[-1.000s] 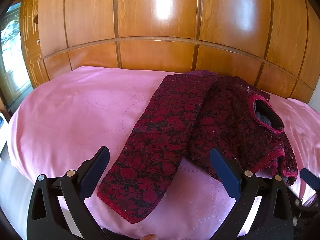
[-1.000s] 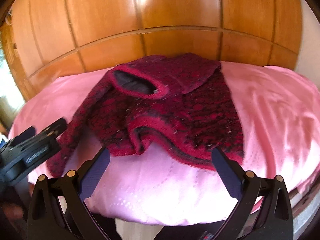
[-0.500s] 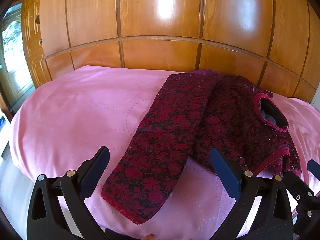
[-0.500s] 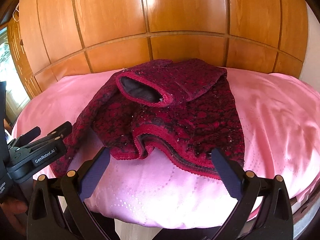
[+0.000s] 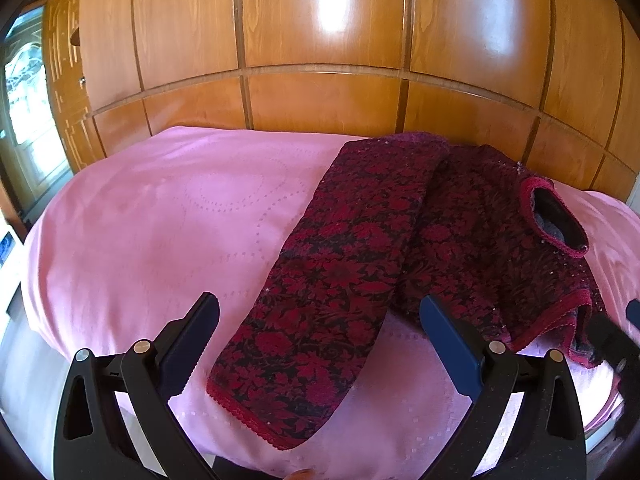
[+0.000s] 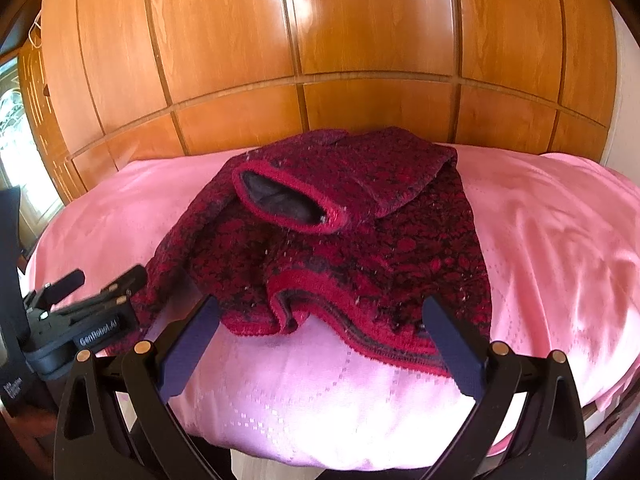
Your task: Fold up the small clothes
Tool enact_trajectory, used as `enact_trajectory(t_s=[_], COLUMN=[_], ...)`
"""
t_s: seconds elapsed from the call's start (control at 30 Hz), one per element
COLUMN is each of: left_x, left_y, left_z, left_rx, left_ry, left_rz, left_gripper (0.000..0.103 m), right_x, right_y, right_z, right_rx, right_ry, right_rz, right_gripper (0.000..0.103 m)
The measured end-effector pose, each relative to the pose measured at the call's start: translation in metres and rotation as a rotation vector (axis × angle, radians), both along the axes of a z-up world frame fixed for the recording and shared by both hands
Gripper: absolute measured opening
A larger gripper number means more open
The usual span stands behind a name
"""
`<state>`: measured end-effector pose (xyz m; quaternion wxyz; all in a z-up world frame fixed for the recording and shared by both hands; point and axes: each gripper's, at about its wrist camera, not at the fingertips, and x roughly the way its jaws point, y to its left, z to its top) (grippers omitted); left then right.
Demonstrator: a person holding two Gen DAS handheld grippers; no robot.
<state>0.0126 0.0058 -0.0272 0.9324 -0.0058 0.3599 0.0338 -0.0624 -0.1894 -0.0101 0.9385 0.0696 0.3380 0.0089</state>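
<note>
A small dark red flowered sweater (image 5: 460, 236) (image 6: 360, 248) lies rumpled on a pink-covered bed (image 5: 160, 220) (image 6: 552, 232). One long sleeve (image 5: 320, 304) stretches toward the near edge; the other sleeve (image 6: 400, 172) is folded across the chest near the red-trimmed neck opening (image 6: 284, 204). My left gripper (image 5: 320, 320) hovers open over the sleeve's cuff end, touching nothing. My right gripper (image 6: 320, 316) stands open just before the wrinkled hem (image 6: 304, 312), with nothing between its fingers. The left gripper (image 6: 108, 292) also shows at the left of the right wrist view.
A glossy wooden panelled wardrobe (image 5: 320, 60) (image 6: 320, 60) rises right behind the bed. A glass door (image 5: 24, 92) lets light in at the far left. Bare pink cover lies left of the sweater and to its right.
Both grippers have drawn a little nearer to the sweater, the left one shifting slightly left and the right one toward the hem. The sweater has not moved.
</note>
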Motion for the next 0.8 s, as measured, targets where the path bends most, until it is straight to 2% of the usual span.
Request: enact_trajectory(t_s=[0.33,0.6,0.7,0.73,0.8], left_x=[0.008,0.016,0.019,0.02,0.021], left_y=[0.004,0.007,0.009,0.008,0.008], left_z=[-0.01,-0.029,-0.037,-0.04,-0.049], left_rx=[0.02,0.011,0.032,0.041,0.06], left_ry=[0.045,0.12,0.143,0.152,0.18], left_rz=[-0.01,-0.056,-0.079,-0.088,-0.109], left_gripper=[0.099,0.099,0.092,0.085,0.077], right_x=[0.023,0.055,0.069,0.076,0.085], right_y=[-0.004,0.011,0.021,0.026,0.033], right_z=[0.015,0.014,0.009,0.007,0.003], right_rx=[-0.003,-0.055,-0.105,-0.124,-0.152], right_ry=[-0.039,-0.04,-0.043,-0.043,-0.036], right_rz=[0.023,0.13,0.183,0.207,0.231], right_gripper=[0.101,0.101,0.101,0.101,0.1])
